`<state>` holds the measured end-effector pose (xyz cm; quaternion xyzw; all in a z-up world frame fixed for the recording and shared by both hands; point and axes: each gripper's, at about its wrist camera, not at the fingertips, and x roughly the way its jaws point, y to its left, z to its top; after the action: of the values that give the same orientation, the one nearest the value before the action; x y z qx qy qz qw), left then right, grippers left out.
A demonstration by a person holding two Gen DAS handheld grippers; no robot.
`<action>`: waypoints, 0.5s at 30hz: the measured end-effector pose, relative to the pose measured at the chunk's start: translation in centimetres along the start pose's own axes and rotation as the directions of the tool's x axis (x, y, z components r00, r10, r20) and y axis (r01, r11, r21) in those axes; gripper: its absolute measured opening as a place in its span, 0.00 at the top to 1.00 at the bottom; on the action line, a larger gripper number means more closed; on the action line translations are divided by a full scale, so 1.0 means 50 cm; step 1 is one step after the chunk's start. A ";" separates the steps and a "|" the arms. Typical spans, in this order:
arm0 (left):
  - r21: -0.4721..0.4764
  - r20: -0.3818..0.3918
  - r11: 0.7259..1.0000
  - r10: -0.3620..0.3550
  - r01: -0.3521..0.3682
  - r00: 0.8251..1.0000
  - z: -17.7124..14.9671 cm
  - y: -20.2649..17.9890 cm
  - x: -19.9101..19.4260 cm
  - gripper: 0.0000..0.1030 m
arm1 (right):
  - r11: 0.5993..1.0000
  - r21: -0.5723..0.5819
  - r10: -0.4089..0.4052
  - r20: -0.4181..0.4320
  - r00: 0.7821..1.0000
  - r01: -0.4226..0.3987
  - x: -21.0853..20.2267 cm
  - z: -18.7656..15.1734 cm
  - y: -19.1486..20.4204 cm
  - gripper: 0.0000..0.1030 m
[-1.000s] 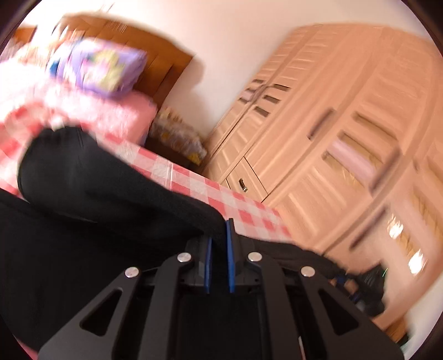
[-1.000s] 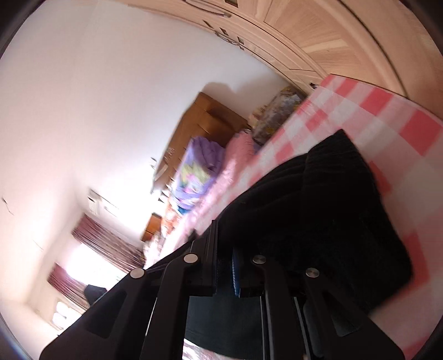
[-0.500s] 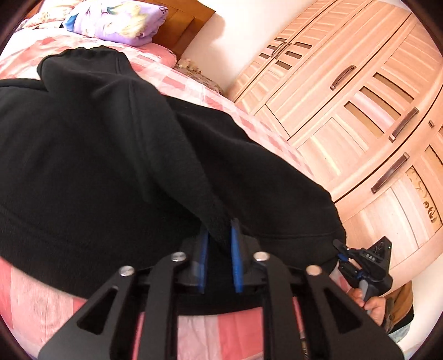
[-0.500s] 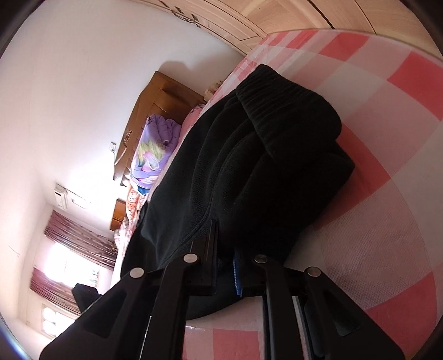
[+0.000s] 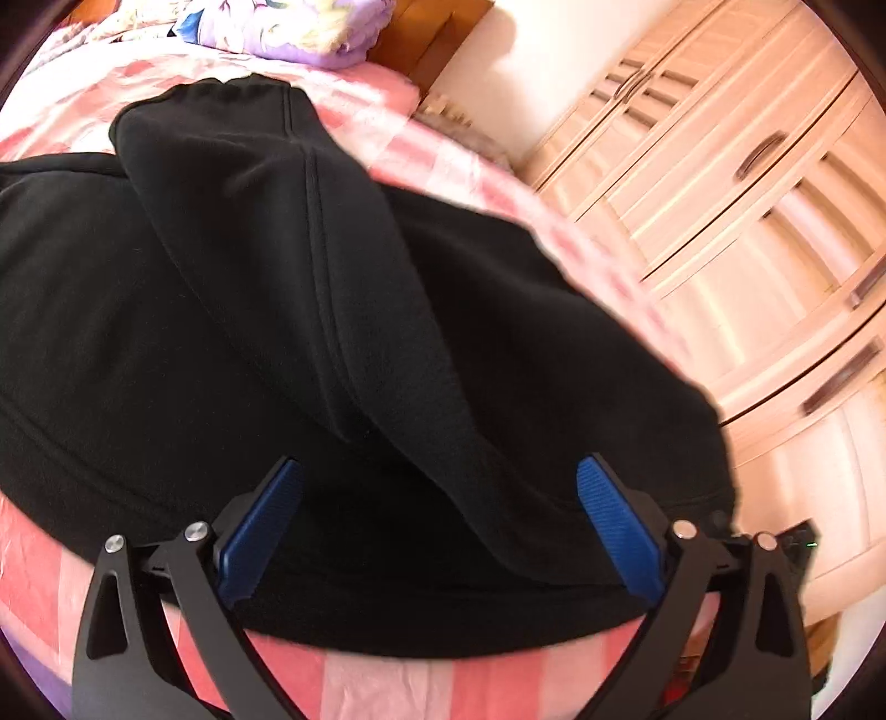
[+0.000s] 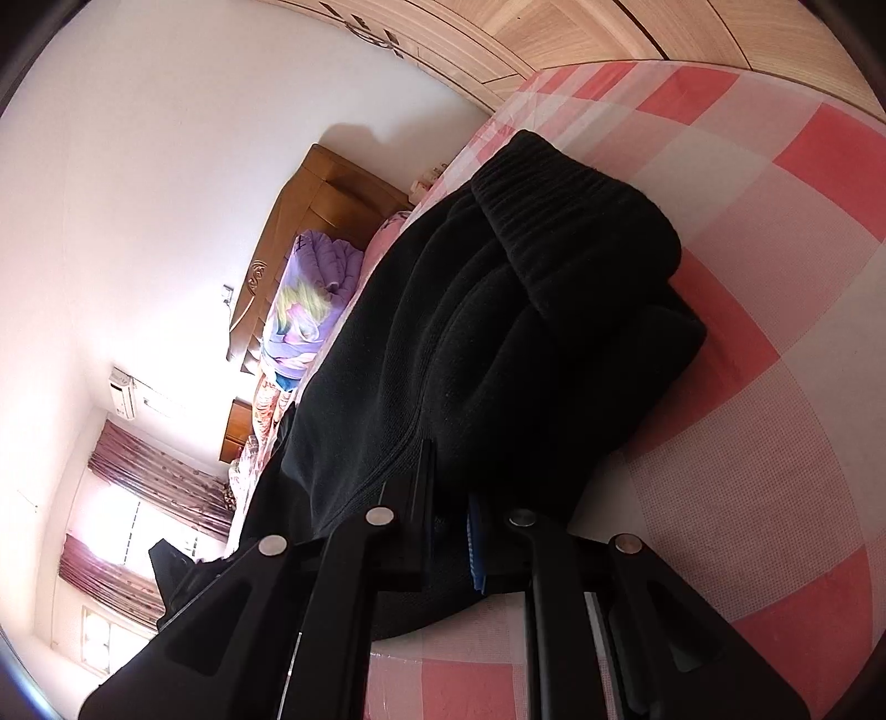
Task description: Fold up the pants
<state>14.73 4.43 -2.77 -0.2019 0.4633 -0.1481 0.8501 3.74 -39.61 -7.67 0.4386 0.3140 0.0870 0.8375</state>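
Observation:
Black fleece pants (image 5: 277, 310) lie folded over on the pink checked bed (image 5: 398, 687), a leg layer draped across the top toward the headboard. My left gripper (image 5: 437, 487) hovers at the near fold, its jaws opening wide; its blue pads (image 5: 260, 526) stand apart from the cloth, which lies between and under them. In the right wrist view the same pants (image 6: 498, 343) show their ribbed waistband (image 6: 554, 221) at the far end. My right gripper (image 6: 451, 493) is shut on the near edge of the pants, fabric pinched between its fingers.
A wooden headboard (image 5: 426, 39) and a purple floral quilt (image 5: 293, 22) sit at the bed's far end. Light wooden wardrobe doors (image 5: 764, 221) stand past the bed's right side. The checked sheet (image 6: 775, 387) stretches right of the pants. A curtained window (image 6: 138, 498) is far left.
My left gripper came down with the pants, then opened and let go of the fold. The right gripper also lowered its edge onto the bed and stays shut.

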 end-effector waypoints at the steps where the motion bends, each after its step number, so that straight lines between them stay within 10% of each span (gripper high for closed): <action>1: -0.008 0.017 1.000 0.003 -0.003 1.000 0.004 0.004 0.007 0.66 | 1.000 -0.009 -0.012 0.002 1.000 0.012 -0.001 0.003 0.005 0.87; 4: -0.003 0.049 0.998 -0.063 0.063 0.997 0.028 0.007 -0.005 0.85 | 0.997 -0.077 -0.022 0.022 1.000 0.023 -0.003 0.023 0.052 0.88; 10: 0.088 0.226 0.990 -0.131 0.114 0.965 0.109 -0.034 -0.144 0.86 | 0.979 -0.193 0.074 0.044 0.996 -0.065 -0.032 0.029 0.140 0.88; 15: 0.109 0.113 0.991 -0.096 0.083 0.989 0.050 0.015 -0.134 0.85 | 0.985 -0.160 -0.064 -0.030 0.997 0.059 -0.009 -0.029 0.052 0.88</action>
<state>13.38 8.52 2.97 -0.1865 0.3944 -0.1977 0.8778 2.83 -37.24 -6.01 0.3589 0.3341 0.0936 0.8665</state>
